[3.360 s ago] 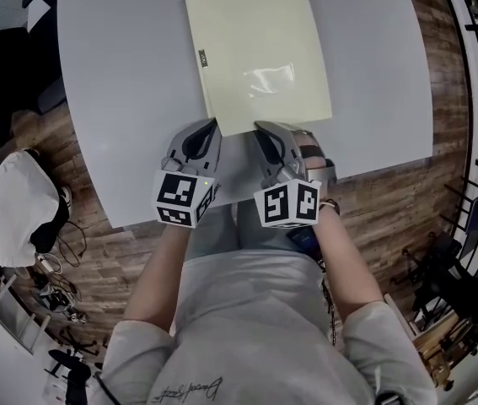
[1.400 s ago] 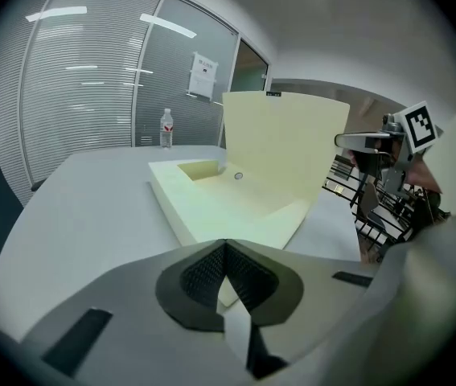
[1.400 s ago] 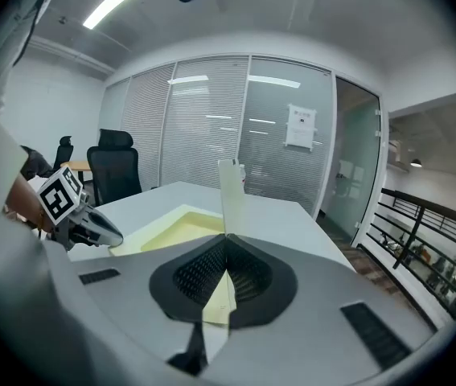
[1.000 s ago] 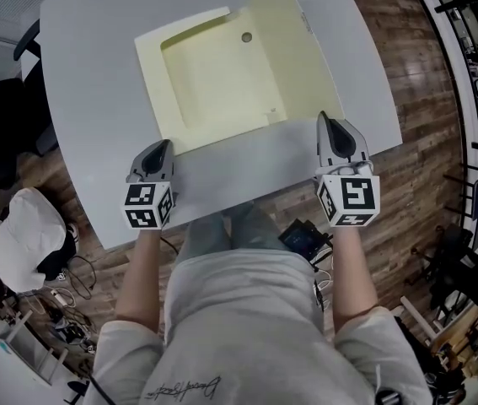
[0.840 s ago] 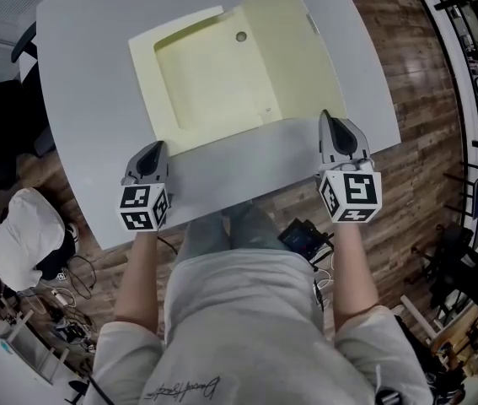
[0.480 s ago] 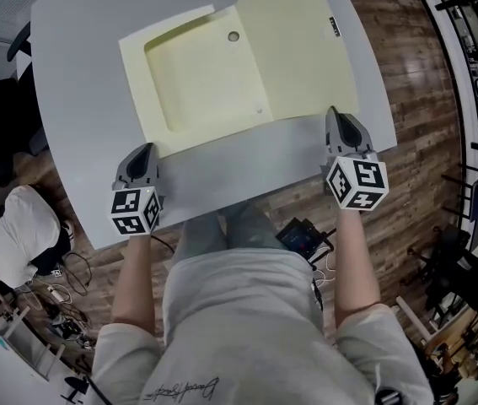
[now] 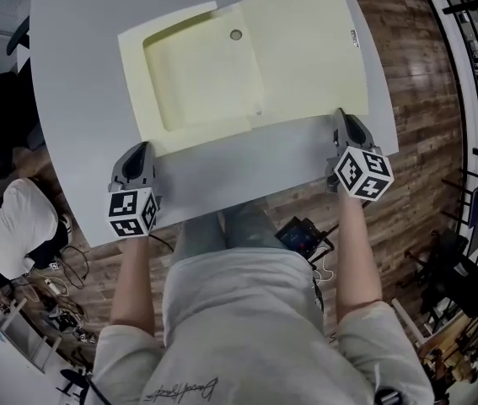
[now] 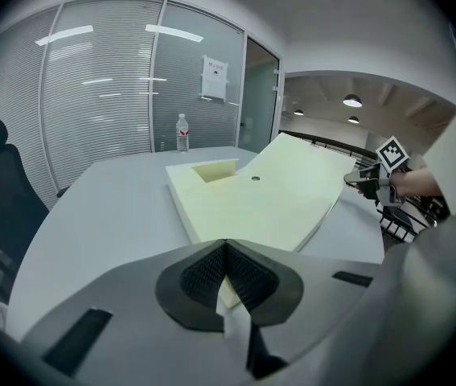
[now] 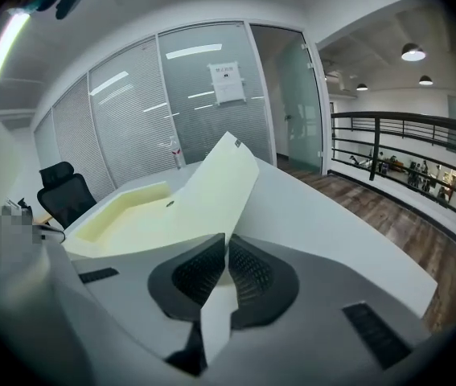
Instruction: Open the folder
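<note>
The pale yellow folder [image 7: 247,66] lies spread open on the far half of the grey tabletop [image 7: 222,175], its right cover reaching toward the right edge. The left gripper [image 8: 226,256] has its jaws closed tight on the near left corner of the flat half, which carries an inner pocket [image 7: 201,78]. The right gripper [image 9: 226,252] is clamped on the near right corner of the other cover, which it holds tilted up off the tabletop.
</note>
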A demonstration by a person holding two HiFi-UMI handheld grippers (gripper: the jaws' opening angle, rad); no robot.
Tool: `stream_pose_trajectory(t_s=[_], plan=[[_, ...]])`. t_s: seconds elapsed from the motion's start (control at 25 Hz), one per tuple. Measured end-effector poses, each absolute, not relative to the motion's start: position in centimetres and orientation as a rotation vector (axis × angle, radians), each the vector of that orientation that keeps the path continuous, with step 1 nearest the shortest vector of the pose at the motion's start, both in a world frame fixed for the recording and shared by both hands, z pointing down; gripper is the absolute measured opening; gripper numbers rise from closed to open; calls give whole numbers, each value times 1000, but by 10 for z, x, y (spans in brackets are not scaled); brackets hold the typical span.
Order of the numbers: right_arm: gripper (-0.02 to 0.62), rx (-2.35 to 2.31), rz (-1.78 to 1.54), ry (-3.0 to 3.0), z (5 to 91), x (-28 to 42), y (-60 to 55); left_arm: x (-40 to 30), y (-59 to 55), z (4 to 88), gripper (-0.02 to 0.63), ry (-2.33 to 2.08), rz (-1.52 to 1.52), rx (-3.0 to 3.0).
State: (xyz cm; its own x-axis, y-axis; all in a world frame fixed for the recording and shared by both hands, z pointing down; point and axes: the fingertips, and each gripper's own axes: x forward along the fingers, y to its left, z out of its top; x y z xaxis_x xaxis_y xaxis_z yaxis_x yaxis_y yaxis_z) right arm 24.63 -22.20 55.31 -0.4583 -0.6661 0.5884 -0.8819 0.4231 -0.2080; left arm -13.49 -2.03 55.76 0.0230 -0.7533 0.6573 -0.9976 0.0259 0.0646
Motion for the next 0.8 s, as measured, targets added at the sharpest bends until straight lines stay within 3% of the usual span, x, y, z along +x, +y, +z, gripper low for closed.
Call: stream_pose_trajectory(t_s=[0.44,0.8], plan=[[82,1368,764,-2114,598,262,-233,-138,-25,554,9,-1814,592,1768],[154,1424,607,-1892,610,272,-237,-135,-25,549,9,-1809,583,1767]])
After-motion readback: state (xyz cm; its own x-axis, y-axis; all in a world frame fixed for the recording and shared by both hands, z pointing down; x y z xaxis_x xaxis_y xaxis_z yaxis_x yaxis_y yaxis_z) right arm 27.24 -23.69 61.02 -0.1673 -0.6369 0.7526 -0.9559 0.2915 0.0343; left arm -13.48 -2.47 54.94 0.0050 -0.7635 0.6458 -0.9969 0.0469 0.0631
